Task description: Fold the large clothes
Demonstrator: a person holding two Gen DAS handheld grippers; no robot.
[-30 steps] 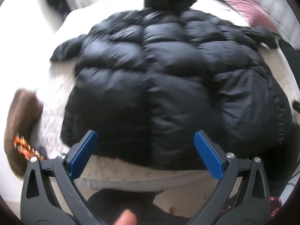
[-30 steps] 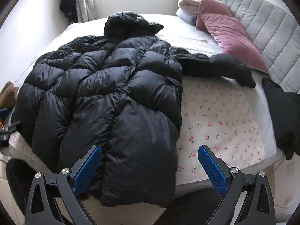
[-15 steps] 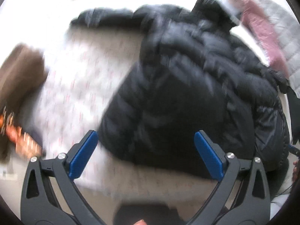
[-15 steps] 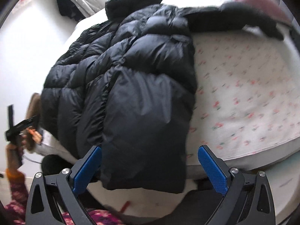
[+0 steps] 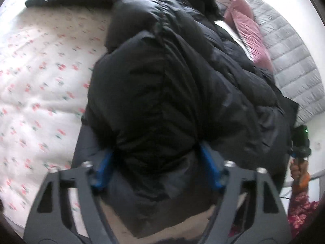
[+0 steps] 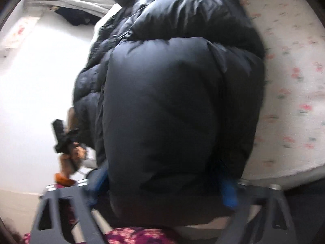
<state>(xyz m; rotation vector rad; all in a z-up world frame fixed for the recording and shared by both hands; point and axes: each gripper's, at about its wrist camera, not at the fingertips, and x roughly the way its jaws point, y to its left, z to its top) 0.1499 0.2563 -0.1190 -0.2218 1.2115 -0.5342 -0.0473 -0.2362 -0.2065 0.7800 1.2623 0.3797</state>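
Floral bedsheet (image 5: 40, 65) — grey quilted headboard (image 5: 290, 46)

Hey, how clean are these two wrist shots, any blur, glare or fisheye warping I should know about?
Left wrist view: mostly sharp on the black puffer jacket, floral bedsheet smeared, top corners blown out white, edges bent by the fisheye. Right wrist view: softer overall, the right gripper fingers blurred, the wall at left overexposed, the jacket's dark panel nearly featureless.
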